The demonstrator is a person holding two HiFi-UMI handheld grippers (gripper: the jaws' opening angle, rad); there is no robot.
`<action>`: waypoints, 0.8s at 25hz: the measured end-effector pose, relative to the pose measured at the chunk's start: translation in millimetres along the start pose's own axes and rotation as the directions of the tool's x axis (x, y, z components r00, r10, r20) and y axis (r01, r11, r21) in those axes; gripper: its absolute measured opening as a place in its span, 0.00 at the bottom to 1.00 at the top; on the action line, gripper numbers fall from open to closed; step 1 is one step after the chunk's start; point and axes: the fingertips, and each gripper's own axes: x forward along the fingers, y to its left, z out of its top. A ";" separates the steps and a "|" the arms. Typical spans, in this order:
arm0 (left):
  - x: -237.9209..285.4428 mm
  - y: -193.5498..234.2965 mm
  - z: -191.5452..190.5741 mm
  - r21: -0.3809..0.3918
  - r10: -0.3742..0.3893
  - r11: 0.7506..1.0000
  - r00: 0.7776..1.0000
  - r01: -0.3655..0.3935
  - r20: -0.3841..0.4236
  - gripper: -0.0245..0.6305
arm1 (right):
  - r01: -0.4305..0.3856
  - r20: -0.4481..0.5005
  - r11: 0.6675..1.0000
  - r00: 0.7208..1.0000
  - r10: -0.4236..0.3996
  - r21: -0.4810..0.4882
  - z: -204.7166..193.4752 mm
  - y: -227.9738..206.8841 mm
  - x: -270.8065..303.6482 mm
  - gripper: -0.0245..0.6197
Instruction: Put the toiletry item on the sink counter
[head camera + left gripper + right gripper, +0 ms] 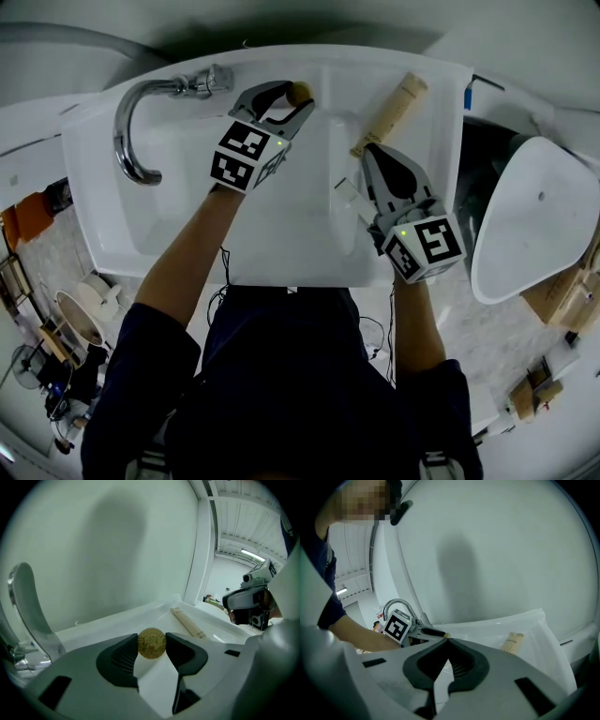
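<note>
- A plain pale wall (103, 550) rises straight behind the white sink (187, 216); soft shadows fall across it.
- A chrome faucet (131, 131) arches over the sink's left end.
- To the right stands a white oval fixture (534, 225), with cardboard boxes (562, 291) just below it.
- The floor (473, 328) is speckled and light.
- Lower left holds clutter, including a pale bucket (80, 319).
- A strip light (253, 555) glows under a white panelled ceiling (248, 508).

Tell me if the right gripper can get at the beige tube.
Probably yes: the beige tube lies uncovered just ahead of the right gripper, nothing between them; its shut jaws would need to open first.
</note>
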 end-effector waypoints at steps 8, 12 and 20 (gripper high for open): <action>12.8 3.3 -10.2 0.013 -0.004 1.000 0.998 0.005 -0.066 0.35 | 0.005 0.005 1.000 1.000 -0.005 0.011 -2.2 -2.2 6.9 0.05; 18.3 6.4 -15.2 0.022 0.005 1.000 0.995 -0.003 -0.095 0.35 | 0.009 0.002 1.000 1.000 -0.009 0.016 -5.4 -3.8 9.1 0.05; 23.5 9.1 -15.6 0.028 0.009 1.000 0.993 -0.006 -0.118 0.35 | 0.017 -0.001 1.000 1.000 -0.017 0.024 -7.7 -6.0 11.1 0.05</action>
